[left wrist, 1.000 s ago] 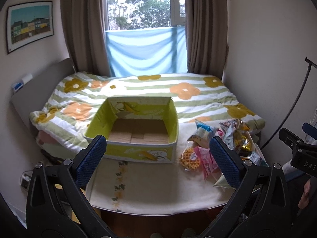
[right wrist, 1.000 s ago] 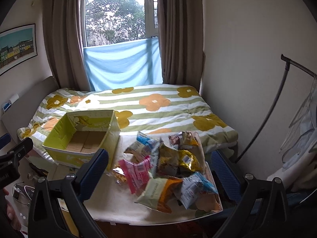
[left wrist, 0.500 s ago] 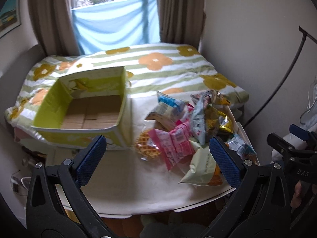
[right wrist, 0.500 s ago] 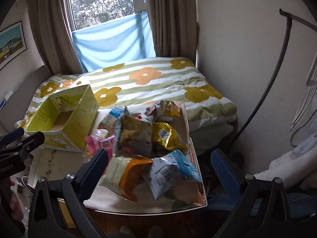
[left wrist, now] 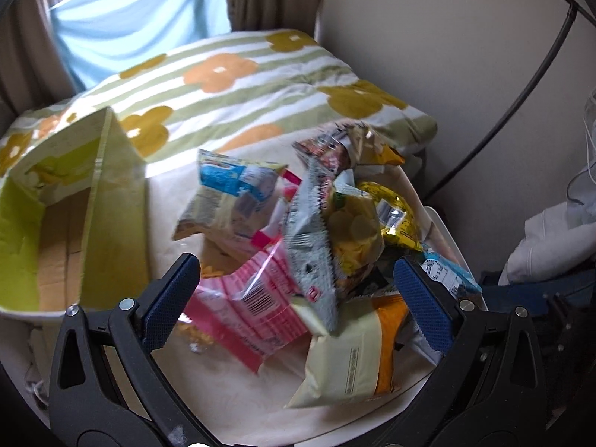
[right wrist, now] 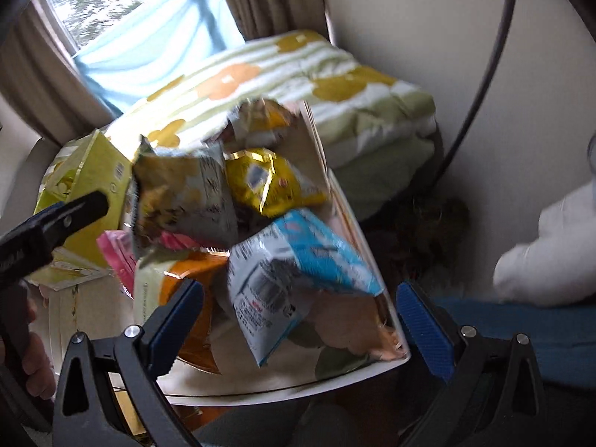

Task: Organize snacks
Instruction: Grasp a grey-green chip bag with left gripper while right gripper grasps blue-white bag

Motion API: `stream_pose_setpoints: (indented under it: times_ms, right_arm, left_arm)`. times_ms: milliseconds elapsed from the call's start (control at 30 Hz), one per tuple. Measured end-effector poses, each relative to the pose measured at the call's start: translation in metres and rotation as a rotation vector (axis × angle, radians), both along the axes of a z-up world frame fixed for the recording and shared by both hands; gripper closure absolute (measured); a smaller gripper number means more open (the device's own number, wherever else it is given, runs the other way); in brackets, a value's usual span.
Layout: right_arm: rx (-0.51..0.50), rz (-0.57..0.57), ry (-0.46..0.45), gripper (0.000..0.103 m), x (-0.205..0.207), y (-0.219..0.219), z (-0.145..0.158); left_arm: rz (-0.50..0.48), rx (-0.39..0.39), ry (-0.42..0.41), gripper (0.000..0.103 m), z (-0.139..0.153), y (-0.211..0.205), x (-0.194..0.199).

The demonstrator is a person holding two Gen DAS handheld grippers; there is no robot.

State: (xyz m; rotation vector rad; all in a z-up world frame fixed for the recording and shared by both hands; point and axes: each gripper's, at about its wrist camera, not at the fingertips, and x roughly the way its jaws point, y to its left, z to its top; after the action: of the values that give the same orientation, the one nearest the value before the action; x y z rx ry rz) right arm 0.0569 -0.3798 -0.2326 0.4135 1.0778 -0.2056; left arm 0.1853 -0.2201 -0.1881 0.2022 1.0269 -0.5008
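Behind everything, a bed with a green-striped, flower-printed quilt [left wrist: 260, 85] runs up to a curtained window, and a low white table [left wrist: 231, 402] stands at its foot.

On that table the snack packets lie in a loose heap, right of a yellow-green cardboard box [left wrist: 74, 201] whose open top shows a bare brown floor. In the left wrist view a pink packet [left wrist: 246, 305] lies at the front of the heap, with a grey saw-edged packet [left wrist: 309, 246] lying over it. A pale cream and orange bag [left wrist: 354, 357] sits at the near right, a blue and yellow packet [left wrist: 231, 193] further back, and a gold foil bag [left wrist: 391, 212] toward the far right edge.

The left gripper [left wrist: 298, 305] hangs just above the near side of the heap, its jaws spread wide and holding nothing; the pink packet and the grey one lie between its blue pads [left wrist: 167, 301], but whether either pad touches them cannot be told.

The right gripper [right wrist: 298, 320] is likewise wide open and empty, poised over the right end of the table. A blue and white packet [right wrist: 298, 279] lies between its fingers, near the table's right rim, beside the cream and orange bag. Left of it, the other gripper's black finger crosses in front of the box.
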Motion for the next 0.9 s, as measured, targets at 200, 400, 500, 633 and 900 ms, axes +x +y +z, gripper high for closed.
stream_pose_setpoints:
  times_ms: [200,400,500,633,900]
  right_arm:
    - [0.096,-0.07,0.063,0.0,0.008,0.007,-0.021]
    - [0.182,-0.167,0.1,0.0,0.016,0.0,-0.035]
    - [0.237,-0.216,0.114,0.0,0.018,-0.006,-0.043]
    - [0.298,-0.278,0.113,0.0,0.023,-0.014,-0.05]
    - [0.361,-0.343,0.13,0.0,0.032,-0.02,-0.062]
  left_arm:
    - [-0.101,0.032,0.069,0.001,-0.029,-0.026,0.02]
    - [-0.174,0.05,0.117,0.006,-0.051,-0.043,0.033]
    - [-0.198,0.053,0.151,0.02,-0.059,-0.048,0.037]
    - [-0.214,0.05,0.149,0.026,-0.062,-0.049,0.04]
    - [-0.246,0.053,0.142,0.041,-0.061,-0.047,0.041]
